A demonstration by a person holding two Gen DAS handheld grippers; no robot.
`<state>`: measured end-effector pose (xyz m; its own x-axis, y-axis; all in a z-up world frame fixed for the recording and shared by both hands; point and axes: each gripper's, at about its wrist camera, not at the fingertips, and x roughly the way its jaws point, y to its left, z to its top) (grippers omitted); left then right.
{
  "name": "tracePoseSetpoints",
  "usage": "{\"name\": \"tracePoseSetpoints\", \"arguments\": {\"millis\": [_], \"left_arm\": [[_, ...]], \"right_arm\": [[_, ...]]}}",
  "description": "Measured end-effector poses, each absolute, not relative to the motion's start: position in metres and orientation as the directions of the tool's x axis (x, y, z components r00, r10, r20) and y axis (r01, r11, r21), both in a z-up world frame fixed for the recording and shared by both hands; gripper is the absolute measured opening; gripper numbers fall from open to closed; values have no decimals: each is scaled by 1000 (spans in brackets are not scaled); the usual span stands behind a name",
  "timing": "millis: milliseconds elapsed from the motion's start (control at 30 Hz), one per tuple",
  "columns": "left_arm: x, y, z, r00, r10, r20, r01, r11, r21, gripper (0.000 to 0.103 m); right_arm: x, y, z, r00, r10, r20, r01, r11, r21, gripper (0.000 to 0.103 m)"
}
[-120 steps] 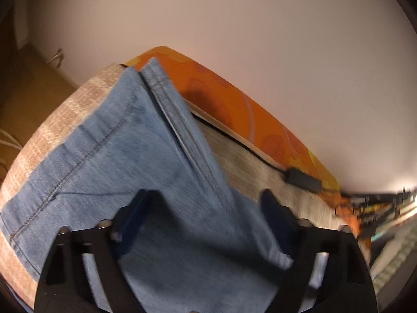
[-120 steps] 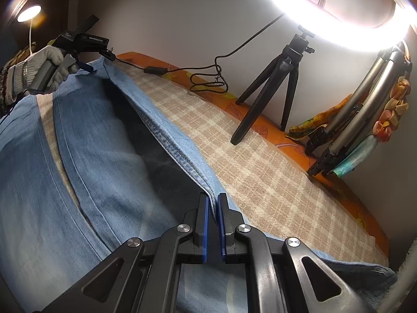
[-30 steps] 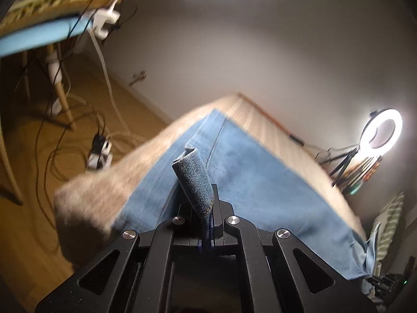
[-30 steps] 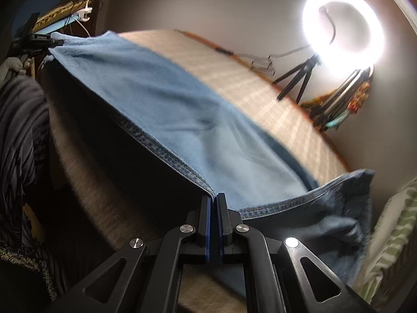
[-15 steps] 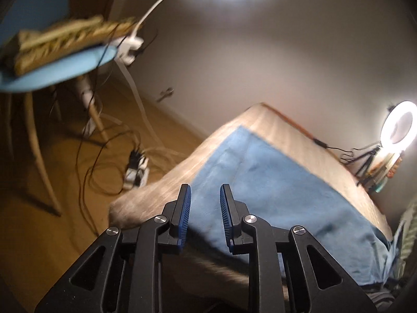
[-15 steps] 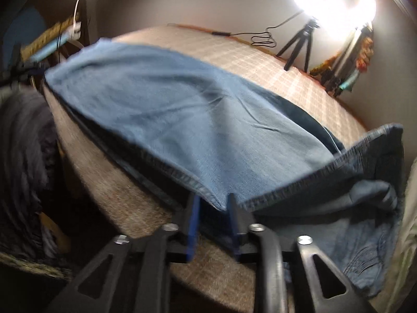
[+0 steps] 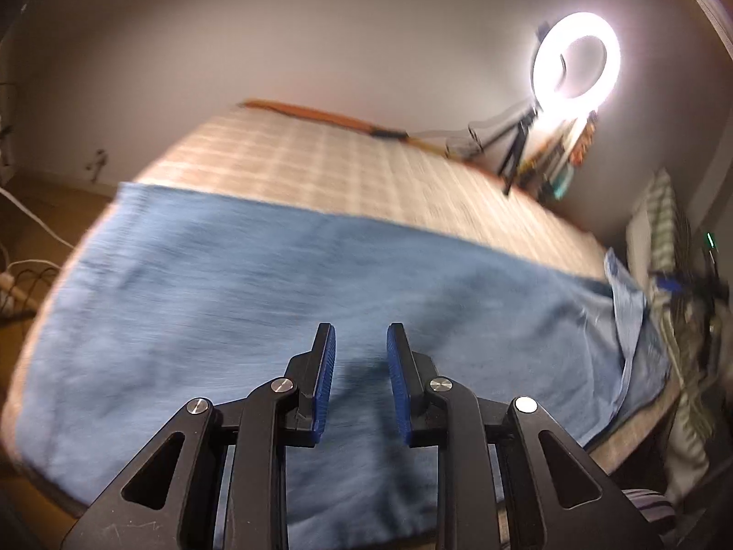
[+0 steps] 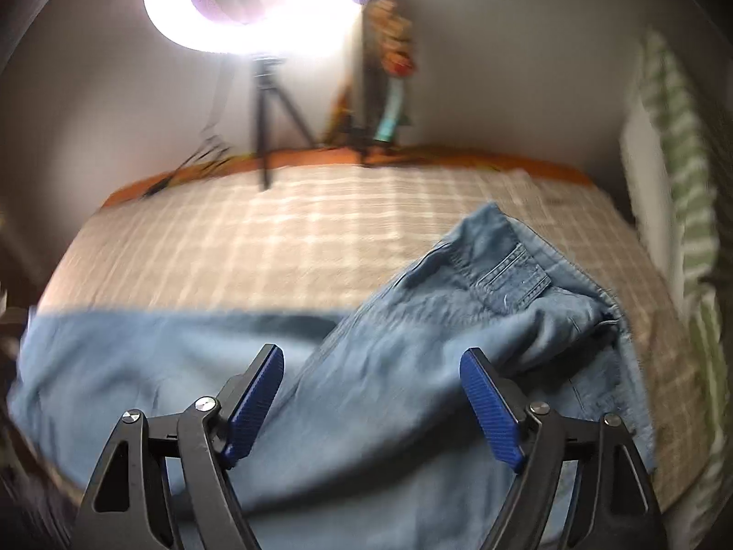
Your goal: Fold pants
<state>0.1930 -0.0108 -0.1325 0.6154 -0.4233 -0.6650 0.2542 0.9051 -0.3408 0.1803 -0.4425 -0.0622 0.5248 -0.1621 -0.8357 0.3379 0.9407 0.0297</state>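
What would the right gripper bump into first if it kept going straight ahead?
Most likely the jeans lying on the checked bed cover. The right gripper points down at the denim with nothing between its open fingers.

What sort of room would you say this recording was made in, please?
Probably a bedroom used for filming: jeans lie on a bed with a checked cover, and a ring light on a tripod stands by the wall.

Matt blue denim pants [image 7: 256, 288] on woven checked bedcover [image 7: 320, 169].

Motion blur is smearing the jeans [image 7: 256, 302] and checked bedcover [image 8: 220, 247]; gripper frames and picture edges are hiding the jeans' near edge.
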Motion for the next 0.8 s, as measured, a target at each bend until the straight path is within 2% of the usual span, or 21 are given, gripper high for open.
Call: {"name": "tracePoseSetpoints", "arguments": {"millis": [267,500,567,633,667,700,767,800], "left_arm": [[200,-27,-151,559,-436,-705,288,900,-328,21],[200,-26,-154,568,-445,-693,302,895,-328,21],[202,-28,-154,569,-445,-692,300,896,-328,21],[202,-28,-155,571,-444,-691,300,896,-328,21],[202,-29,-155,573,-443,-690,301,896,-326,21],[201,-29,-155,574,-442,-689,302,897,-324,21],[200,-29,-155,575,-442,-688,304,897,-322,21],[200,-29,-155,575,-444,-687,305,896,-323,21]], "right_arm": [[270,-497,-110,331,-270,-904,531,845,-58,81],[300,-517,-148,196,-328,-924,577,801,-162,79],[301,-521,-158,161,-343,-925,572,796,-196,70],[297,-526,-159,188,-327,-926,587,794,-161,66],[296,-527,-159,199,-316,-928,589,795,-145,54],[294,-530,-158,207,-310,-928,589,797,-135,47],[289,-535,-153,209,-283,-936,580,807,-115,23],[285,-538,-150,232,-261,-937,581,810,-82,17]]}}
